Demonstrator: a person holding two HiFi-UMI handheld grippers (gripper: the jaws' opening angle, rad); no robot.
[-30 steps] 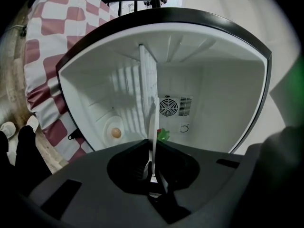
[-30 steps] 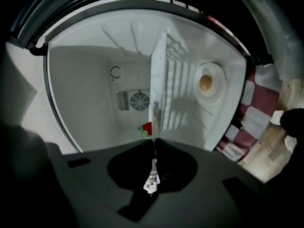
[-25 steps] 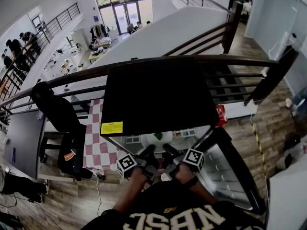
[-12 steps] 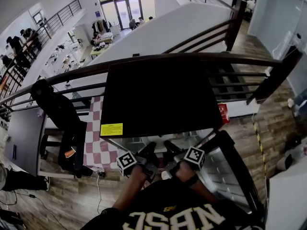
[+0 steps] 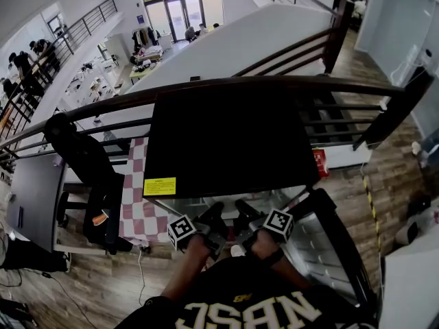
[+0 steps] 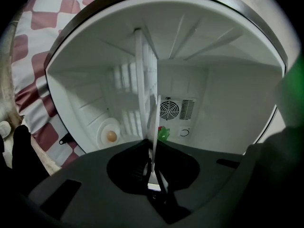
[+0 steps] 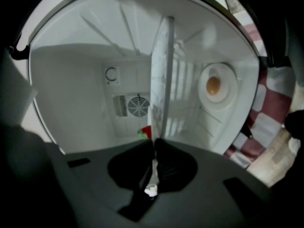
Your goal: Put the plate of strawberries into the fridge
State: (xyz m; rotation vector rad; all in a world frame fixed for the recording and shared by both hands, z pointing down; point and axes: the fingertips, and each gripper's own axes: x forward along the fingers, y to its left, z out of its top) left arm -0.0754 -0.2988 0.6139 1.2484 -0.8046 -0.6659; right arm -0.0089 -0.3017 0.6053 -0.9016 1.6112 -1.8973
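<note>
A white plate [image 6: 147, 94] shows edge-on in the left gripper view, and my left gripper [image 6: 151, 146] is shut on its rim. My right gripper [image 7: 154, 146] is shut on the opposite rim of the same plate [image 7: 160, 80]. A red and green strawberry [image 6: 163, 133] peeks past the plate, and the right gripper view also catches the strawberry [image 7: 146, 133]. Both grippers point into the open white inside of the fridge [image 6: 228, 103]. In the head view the left gripper [image 5: 211, 219] and the right gripper [image 5: 241, 212] sit side by side under the black fridge top [image 5: 226, 139], which hides the plate.
The fridge door [image 5: 329, 245] stands open to the right. A round fan vent [image 6: 167, 110] is on the back wall and a lamp [image 6: 111, 136] on the side wall. A checked cloth [image 5: 140, 214] lies left of the fridge. A dark railing [image 5: 274, 84] runs behind.
Almost nothing: both grippers keep their hold on the plate at the fridge opening; the head view has only shifted slightly.
</note>
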